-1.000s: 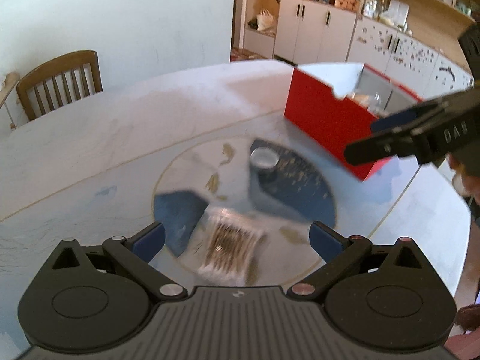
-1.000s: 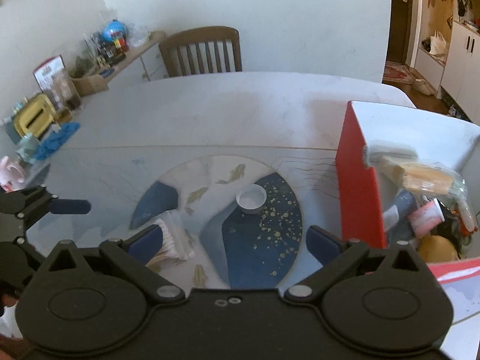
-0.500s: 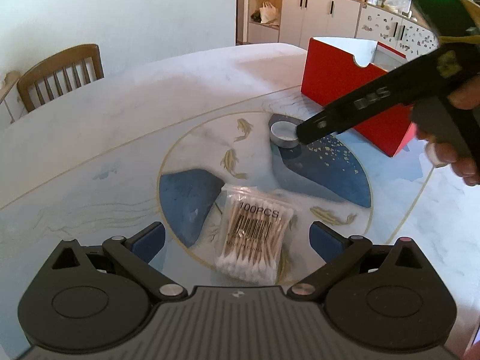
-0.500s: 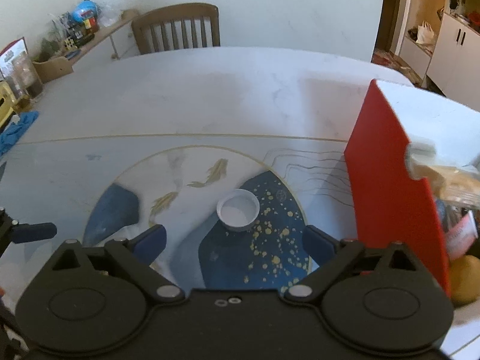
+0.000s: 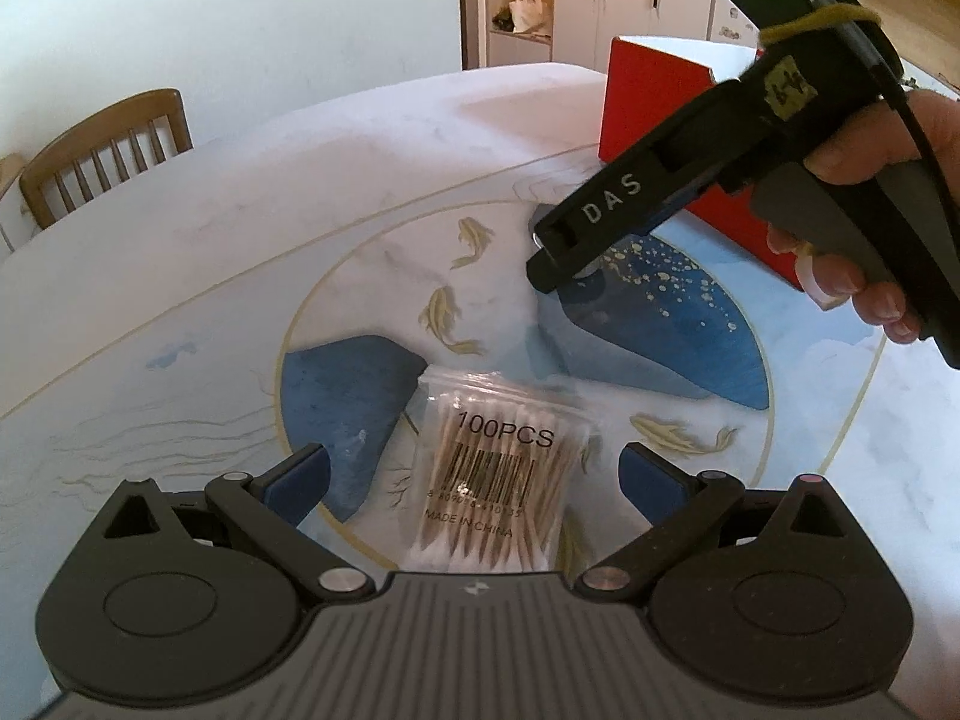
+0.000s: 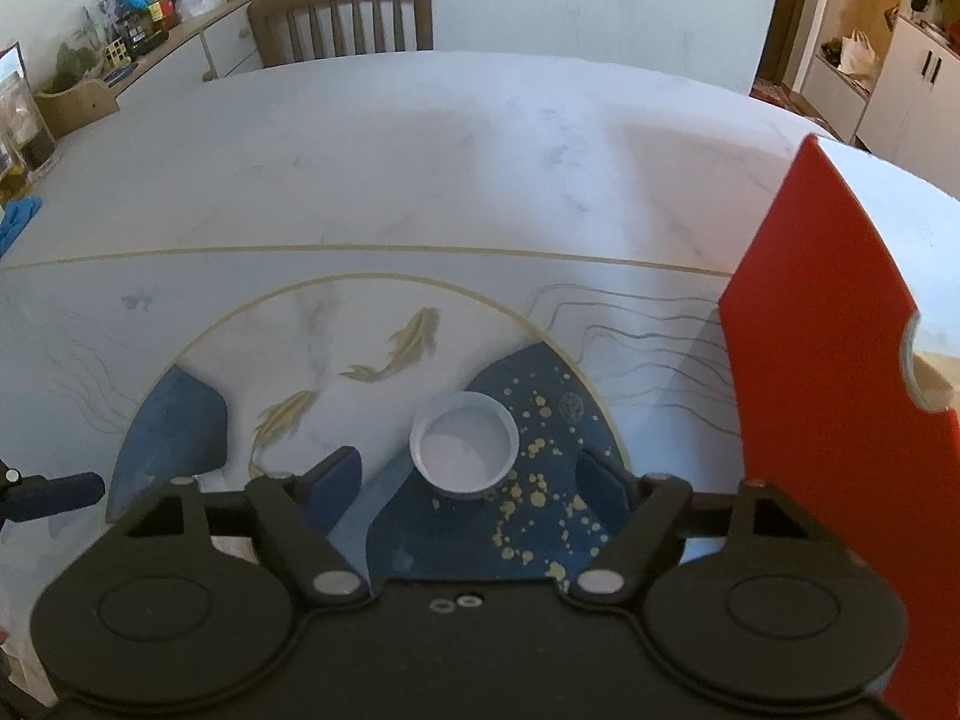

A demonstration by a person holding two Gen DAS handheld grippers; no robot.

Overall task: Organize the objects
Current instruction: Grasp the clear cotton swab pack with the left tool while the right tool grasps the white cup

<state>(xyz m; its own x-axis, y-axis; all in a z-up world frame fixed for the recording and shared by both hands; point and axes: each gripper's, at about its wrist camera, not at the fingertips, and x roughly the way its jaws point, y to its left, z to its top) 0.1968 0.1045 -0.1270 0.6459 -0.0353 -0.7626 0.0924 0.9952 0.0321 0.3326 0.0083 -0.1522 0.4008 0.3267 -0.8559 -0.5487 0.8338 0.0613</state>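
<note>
A clear bag of cotton swabs (image 5: 489, 474) printed "100PCS" lies flat on the painted table. My left gripper (image 5: 474, 474) hangs over it, open, with a blue pad on either side and no contact. A small white round cap (image 6: 463, 450) sits on the dark blue patch, open side up. My right gripper (image 6: 469, 477) straddles the cap; its jaws are closing, and the pads stand clear of the cap's sides. In the left wrist view the right gripper's black finger (image 5: 606, 222), held by a hand (image 5: 864, 276), covers most of the cap.
A red box (image 6: 834, 420) with a white inside stands to the right of the cap, also seen as the red box (image 5: 654, 108) behind the right gripper. A wooden chair (image 6: 342, 18) stands at the table's far side. A cluttered sideboard (image 6: 120, 48) runs along the left wall.
Both grippers have sunk toward the table. The right gripper moved in over the white cap and its jaws narrowed around it. The swab bag now lies closer between the left gripper's pads.
</note>
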